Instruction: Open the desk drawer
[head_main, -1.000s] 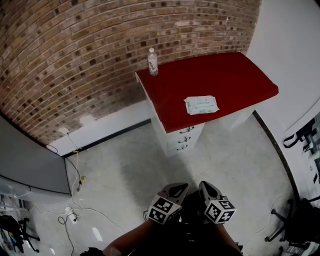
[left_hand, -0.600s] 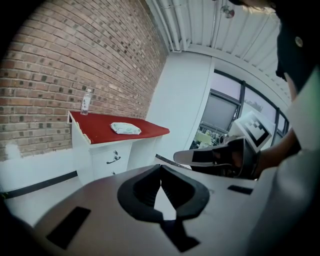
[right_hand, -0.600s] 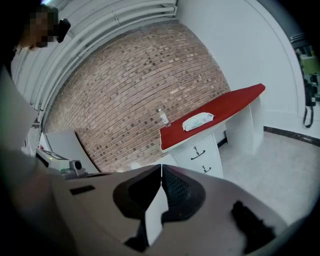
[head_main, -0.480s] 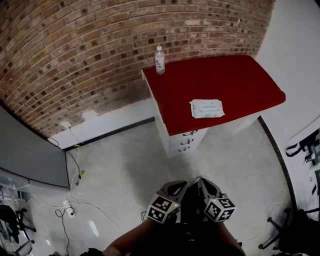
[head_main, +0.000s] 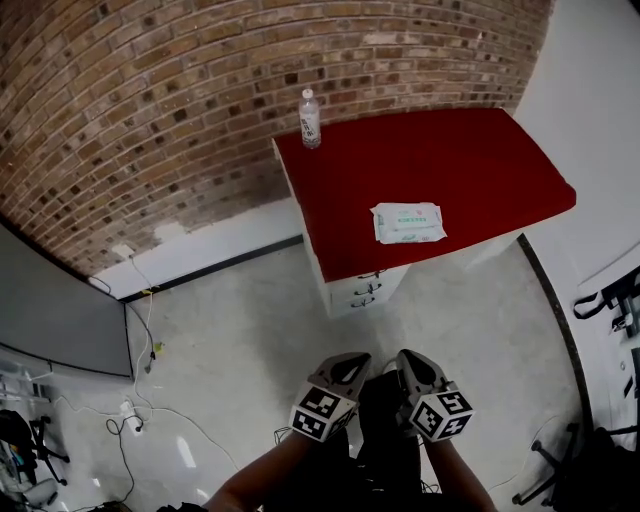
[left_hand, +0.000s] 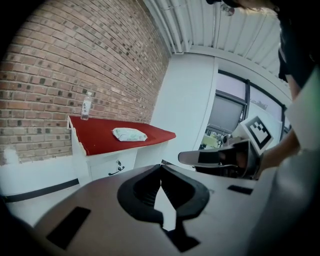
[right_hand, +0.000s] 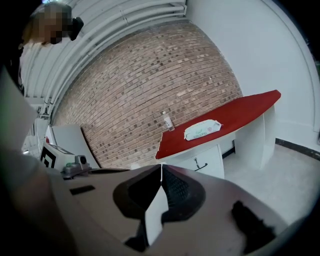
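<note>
Well back from the drawer (head_main: 371, 276), whose front faces them, left tongs (head_main: 345, 364) and right tongs (head_main: 411, 362) are closed, empty.

brick wall (head_main: 150, 100) | white wall (head_main: 600, 90) | pale floor (head_main: 250, 340) | grey panel (head_main: 50, 320)

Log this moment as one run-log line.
left gripper: shut, empty | right gripper: shut, empty | drawers: closed, untouched | desk: bottle, wipes pack on top
</note>
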